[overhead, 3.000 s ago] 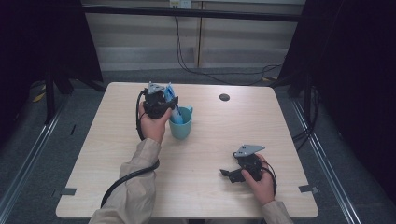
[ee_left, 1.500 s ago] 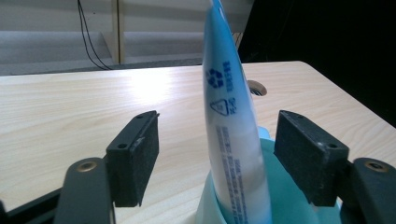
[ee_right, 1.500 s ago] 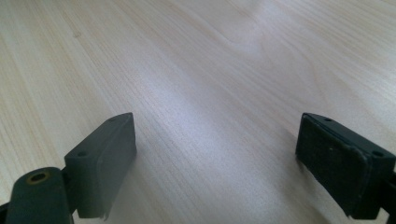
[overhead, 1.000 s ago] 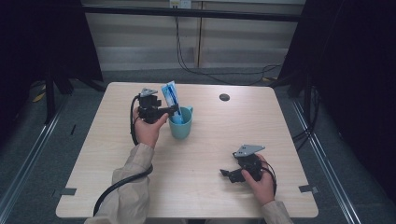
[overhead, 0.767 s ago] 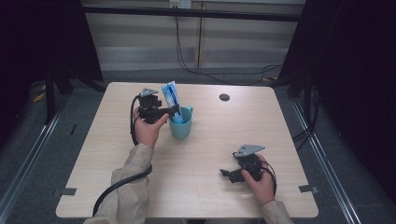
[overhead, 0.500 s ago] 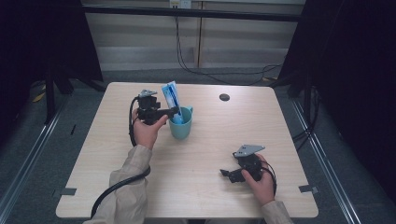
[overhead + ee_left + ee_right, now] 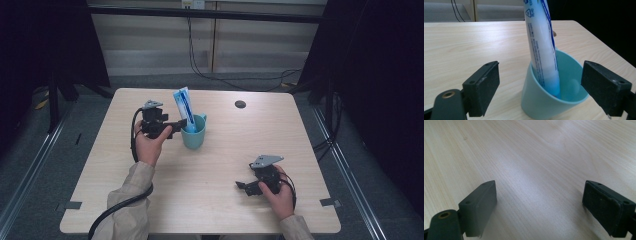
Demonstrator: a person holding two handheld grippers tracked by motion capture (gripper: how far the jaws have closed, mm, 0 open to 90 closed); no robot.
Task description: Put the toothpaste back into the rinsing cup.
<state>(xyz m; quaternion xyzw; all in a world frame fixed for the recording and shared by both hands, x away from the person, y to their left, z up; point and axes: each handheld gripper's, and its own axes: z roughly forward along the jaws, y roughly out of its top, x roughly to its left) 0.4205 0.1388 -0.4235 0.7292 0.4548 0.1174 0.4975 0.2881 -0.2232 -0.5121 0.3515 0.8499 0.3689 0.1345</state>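
The left gripper is held level at the teal cup – jaws spread, touching nothing; a toothpaste tube leans inside it. The right gripper rests on the table, jaws spread – empty.

A pale wooden table with fine straight grain ran light beige throughout. Near its centre, a pale teal cup showed a brighter turquoise inside. In it stood a white tube carrying blue stripes and small grey printed lettering. Toward one o'clock from the cup, a small dark round disc marked the tabletop. The left gripper was matte black, as was the right gripper; each bore a grey plate on top, and black cables trailed from them. Beige sleeves covered the person's forearms. The floor was dark grey-green, the back wall light grey with black cables
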